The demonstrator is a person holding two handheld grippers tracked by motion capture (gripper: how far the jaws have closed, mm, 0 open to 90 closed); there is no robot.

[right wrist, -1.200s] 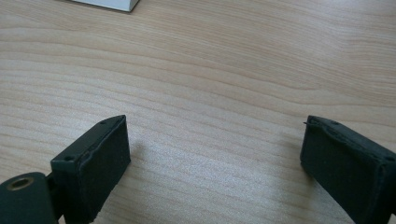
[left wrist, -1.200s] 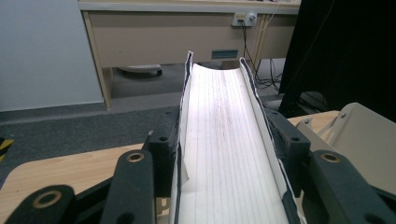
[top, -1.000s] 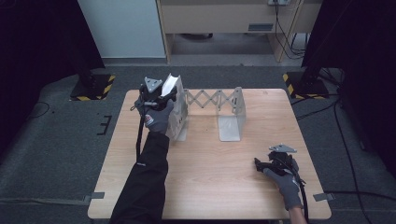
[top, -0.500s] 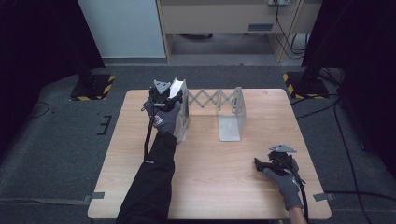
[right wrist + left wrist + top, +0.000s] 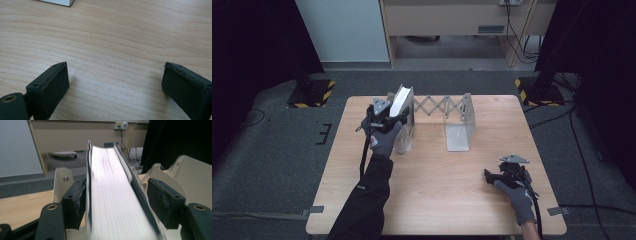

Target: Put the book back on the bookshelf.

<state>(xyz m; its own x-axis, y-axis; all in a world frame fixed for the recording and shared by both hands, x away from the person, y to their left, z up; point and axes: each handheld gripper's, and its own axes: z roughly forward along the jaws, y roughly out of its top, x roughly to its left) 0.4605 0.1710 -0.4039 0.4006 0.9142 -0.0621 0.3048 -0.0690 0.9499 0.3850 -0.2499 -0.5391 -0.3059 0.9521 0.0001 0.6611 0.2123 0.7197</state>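
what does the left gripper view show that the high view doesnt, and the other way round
Left gripper view: close up, the white page edges of the dark-covered book between the left gripper pads. Its jaws have just been opening, and the right-hand pad stands clear of the cover.
High view: the whole light wooden table, the pale metal expanding book rack end to end, and the right gripper near the table's front right.
Both: the book, the rack plates beside it, the left gripper.
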